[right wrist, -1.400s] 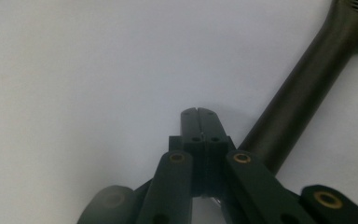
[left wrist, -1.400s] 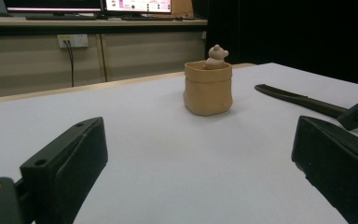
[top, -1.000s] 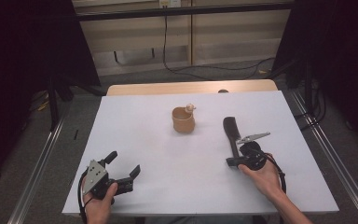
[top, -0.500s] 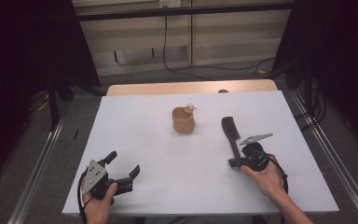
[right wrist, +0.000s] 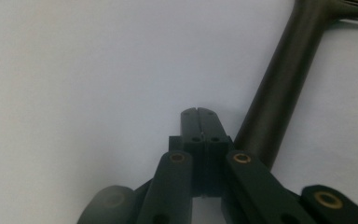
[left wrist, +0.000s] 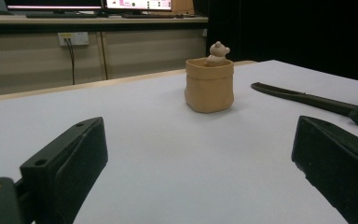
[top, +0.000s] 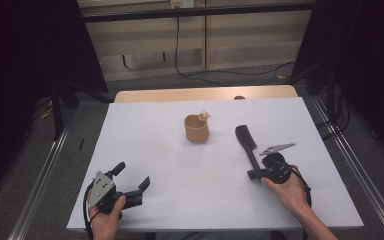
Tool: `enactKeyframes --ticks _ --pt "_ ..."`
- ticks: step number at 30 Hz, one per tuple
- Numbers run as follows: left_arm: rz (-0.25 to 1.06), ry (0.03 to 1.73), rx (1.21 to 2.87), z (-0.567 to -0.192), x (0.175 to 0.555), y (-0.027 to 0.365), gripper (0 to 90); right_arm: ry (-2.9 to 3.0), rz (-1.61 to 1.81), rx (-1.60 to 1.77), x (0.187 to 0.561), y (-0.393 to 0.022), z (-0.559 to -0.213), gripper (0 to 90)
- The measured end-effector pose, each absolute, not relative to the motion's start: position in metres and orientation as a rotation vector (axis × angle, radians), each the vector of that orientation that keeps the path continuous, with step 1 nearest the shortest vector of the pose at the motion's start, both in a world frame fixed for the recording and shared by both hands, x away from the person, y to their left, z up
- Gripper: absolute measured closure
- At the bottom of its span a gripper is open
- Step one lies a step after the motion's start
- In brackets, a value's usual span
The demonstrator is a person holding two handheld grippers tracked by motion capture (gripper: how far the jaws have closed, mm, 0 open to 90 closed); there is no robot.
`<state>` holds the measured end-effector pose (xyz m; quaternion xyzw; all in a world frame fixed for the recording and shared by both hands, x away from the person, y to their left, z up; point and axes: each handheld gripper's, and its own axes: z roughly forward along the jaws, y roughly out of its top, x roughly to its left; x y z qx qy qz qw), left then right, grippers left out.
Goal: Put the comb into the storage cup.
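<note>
Black comb (top: pixel 246 145) lies flat on the white table (top: pixel 180 200) right of the tan cup (top: pixel 196 129), its handle just beside the right gripper (right wrist: pixel 198 112), whose jaws are pressed together on nothing. Left gripper (top: pixel 131 176) rests at the near left, jaws spread wide.

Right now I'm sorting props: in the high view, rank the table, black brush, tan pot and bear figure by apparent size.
1. White table
2. Black brush, longest of the small things
3. Tan pot
4. Bear figure, tiny, on the pot's rim
</note>
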<state>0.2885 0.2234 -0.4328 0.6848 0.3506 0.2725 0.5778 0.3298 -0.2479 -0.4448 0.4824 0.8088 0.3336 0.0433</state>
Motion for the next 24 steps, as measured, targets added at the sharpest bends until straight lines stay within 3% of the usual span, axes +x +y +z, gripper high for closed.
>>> enactKeyframes --ticks 24 --pt "0.64 0.818 1.605 -0.433 0.288 0.222 3.5 2.466 0.979 1.47 0.329 -0.26 -0.443 90.0"
